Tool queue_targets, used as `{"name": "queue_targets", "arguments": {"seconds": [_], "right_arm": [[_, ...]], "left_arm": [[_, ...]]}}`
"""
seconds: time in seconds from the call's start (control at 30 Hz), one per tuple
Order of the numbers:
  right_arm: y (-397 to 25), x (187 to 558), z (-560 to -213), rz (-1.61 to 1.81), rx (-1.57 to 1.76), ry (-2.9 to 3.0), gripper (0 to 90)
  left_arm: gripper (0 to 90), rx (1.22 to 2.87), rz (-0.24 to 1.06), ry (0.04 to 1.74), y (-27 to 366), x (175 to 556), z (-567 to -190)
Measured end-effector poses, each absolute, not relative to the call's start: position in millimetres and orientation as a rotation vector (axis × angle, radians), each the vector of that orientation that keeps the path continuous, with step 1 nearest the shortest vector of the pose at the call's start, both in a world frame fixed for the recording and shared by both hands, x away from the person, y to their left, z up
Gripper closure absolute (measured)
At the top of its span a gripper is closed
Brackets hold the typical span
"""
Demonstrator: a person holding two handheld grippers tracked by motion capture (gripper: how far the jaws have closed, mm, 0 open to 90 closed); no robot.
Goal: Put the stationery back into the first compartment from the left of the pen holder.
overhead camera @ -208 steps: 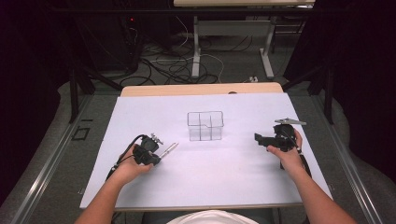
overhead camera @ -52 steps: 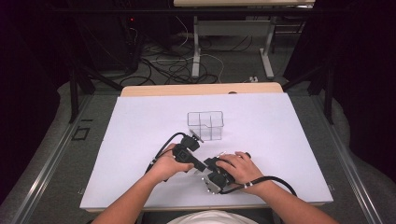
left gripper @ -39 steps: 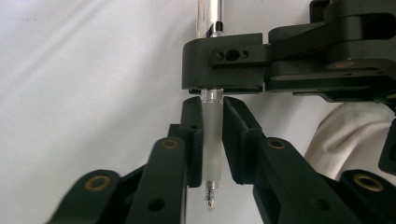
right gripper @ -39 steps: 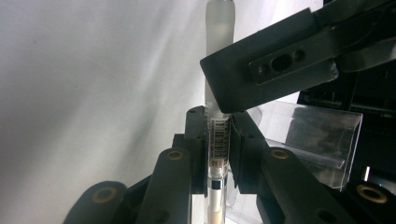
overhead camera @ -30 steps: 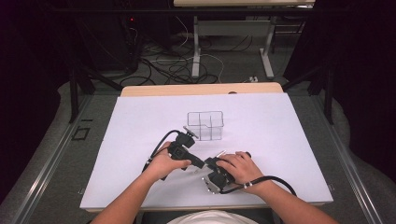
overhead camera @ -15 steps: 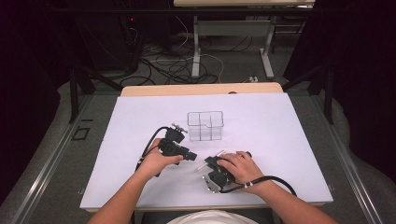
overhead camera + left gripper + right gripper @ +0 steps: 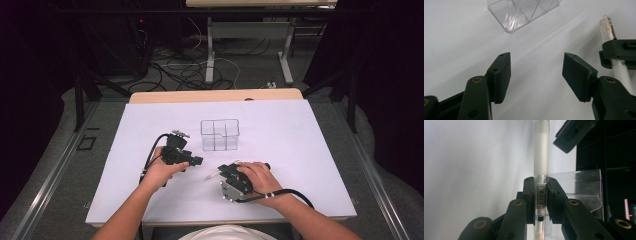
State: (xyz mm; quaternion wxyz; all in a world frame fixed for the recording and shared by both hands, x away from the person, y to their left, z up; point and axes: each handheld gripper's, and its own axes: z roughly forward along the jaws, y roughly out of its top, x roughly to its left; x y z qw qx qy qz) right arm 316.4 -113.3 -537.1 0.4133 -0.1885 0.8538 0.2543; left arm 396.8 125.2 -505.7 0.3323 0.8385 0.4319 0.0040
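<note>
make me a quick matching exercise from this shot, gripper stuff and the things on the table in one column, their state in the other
Things:
1. left gripper
2. right gripper
3. pen
4. clear organizer box

States:
A. clamped between two jaws
B. jaws apart, nothing between them
C. stands free on the white table, untouched
D. jaws closed on a thin thing

Pairs: 1-B, 2-D, 3-A, 4-C

A white sheet covers the table [image 7: 310, 150], leaving a strip of bare wood along its far edge. Beyond, a grey floor [image 7: 240, 75] carries tangled cables [image 7: 185, 70] (black and white) around a metal-legged desk [image 7: 250, 30]; the surroundings are dark.
</note>
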Motion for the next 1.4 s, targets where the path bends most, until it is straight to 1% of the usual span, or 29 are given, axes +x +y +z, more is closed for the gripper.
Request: {"name": "queue_targets", "arguments": {"seconds": [0.07, 0.17, 0.23, 0.3, 0.57, 0.67, 0.73, 0.8, 1.0, 1.27, 1.4], "right_arm": [[-116.4, 318.3, -535.4, 0.691, -0.425, 2.15, 79.2], [-120.8, 322.3, -533.6, 0.773, -0.361, 2.132, 79.2], [-124.0, 324.9, -530.3, 0.819, -0.315, 2.148, 79.3], [-127.4, 327.1, -527.1, 0.885, -0.251, 2.139, 79.3], [-137.7, 335.8, -513.2, 1.162, -0.025, 2.101, 79.3], [-140.6, 340.2, -509.2, 1.266, 0.06, 2.094, 79.3], [-142.3, 346.2, -506.0, 1.386, 0.16, 2.081, 79.3], [-142.6, 348.1, -505.1, 1.426, 0.191, 2.078, 79.2], [-142.8, 359.9, -498.3, 1.619, 0.356, 2.038, 79.2], [-141.9, 378.2, -487.6, 1.783, 0.505, 1.958, 79.3], [-139.3, 387.5, -480.8, 1.829, 0.558, 1.933, 79.2]], "left_arm": [[39.1, 2.165, 0.01, 1.149, 128.1, 396.7, -506.7], [37.1, 2.125, 0.062, 1.152, 133.2, 397.4, -508.5], [33.6, 2.104, 0.097, 1.151, 137.0, 398.2, -507.8], [33.2, 2.08, 0.095, 1.152, 139.4, 398.6, -507.1], [20.1, 2.014, 0.164, 1.165, 147.6, 400.1, -504.5], [15.2, 1.992, 0.164, 1.179, 150.8, 401.3, -504.3], [15.2, 1.99, 0.207, 1.197, 151.1, 401.1, -505.2], [14.8, 2.021, 0.258, 1.179, 152.3, 400.5, -506.5], [1.7, 2.029, 0.278, 1.144, 156.6, 400.1, -510.6], [0.2, 2.003, 0.305, 1.229, 165.3, 403.9, -515.8], [0.2, 2.024, 0.34, 1.231, 168.2, 404.5, -518.4]]}}
